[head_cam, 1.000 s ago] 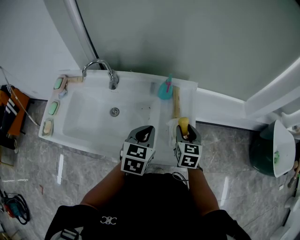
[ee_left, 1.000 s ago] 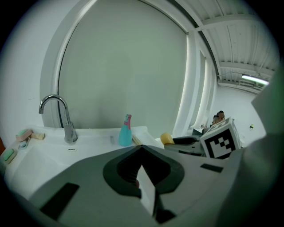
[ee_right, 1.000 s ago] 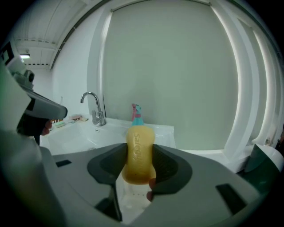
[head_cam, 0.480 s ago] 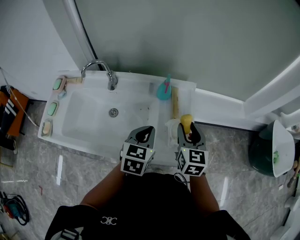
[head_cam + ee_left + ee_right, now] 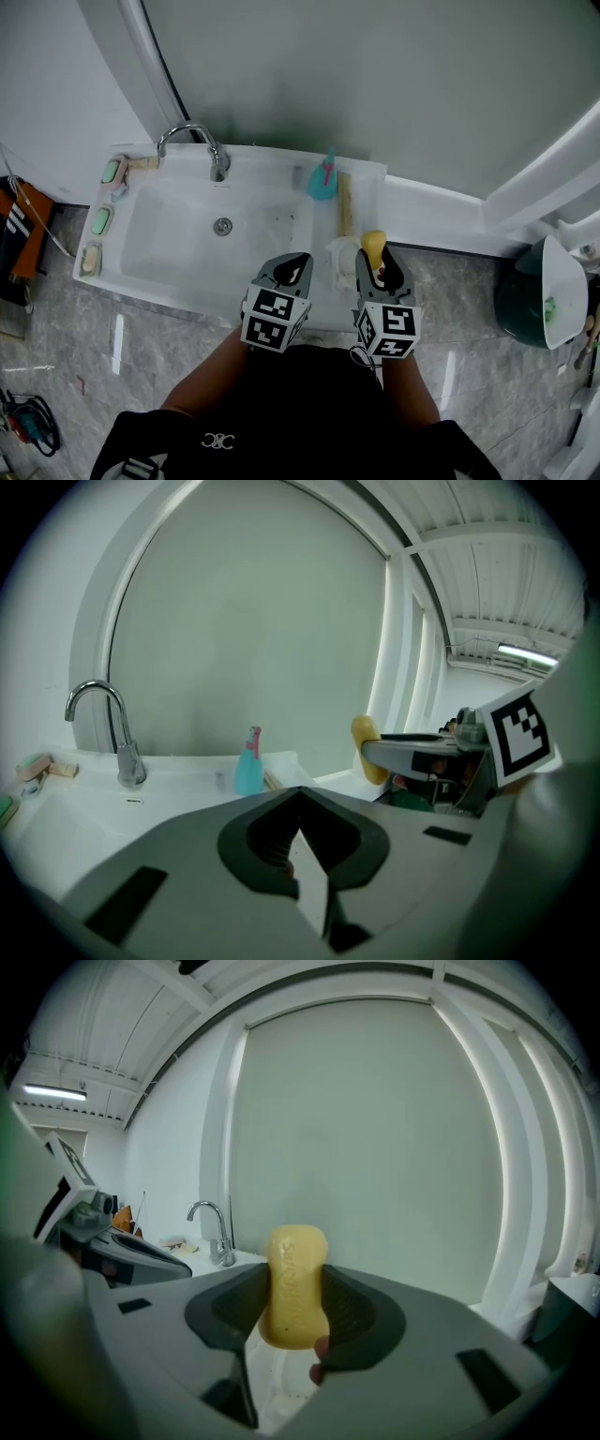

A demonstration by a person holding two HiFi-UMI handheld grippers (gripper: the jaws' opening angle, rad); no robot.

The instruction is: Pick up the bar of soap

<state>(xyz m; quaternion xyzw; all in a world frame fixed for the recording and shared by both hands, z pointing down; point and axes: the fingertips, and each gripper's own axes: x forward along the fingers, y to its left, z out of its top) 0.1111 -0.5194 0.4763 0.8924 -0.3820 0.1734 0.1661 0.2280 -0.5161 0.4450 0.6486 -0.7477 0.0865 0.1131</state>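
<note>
- My right gripper [image 5: 379,265] is clamped on the yellow bar of soap [image 5: 295,1283]. Both pads press its flat sides, and the bar stands on end between them.
- In the right gripper view, the wall shows behind the bar and a white dish [image 5: 341,253] shows below it. I judge the bar is lifted clear and resting on nothing.
- In the head view, the bar is over the sink's [image 5: 141,272] right-hand ledge, at roughly 3 o'clock from the drain [image 5: 223,225]. It is just beside the dish.
- My left gripper [image 5: 292,267] has its jaws together with nothing between them. It is parked over the sink's front rim at about 5 o'clock from the drain and plays no part in the grip.
- Task status: the grasp is made and the lift looks done, so I'd call the pick-up essentially complete.
- What's left, at most, is holding the bar steady. Soap is slick, so I'd watch for it sliding down between the pads.
- Other soaps [image 5: 103,220] sit in dishes on the 9 o'clock edge, untouched. A blue spray bottle [image 5: 324,178] stands at 2 o'clock, well apart from my grip.
</note>
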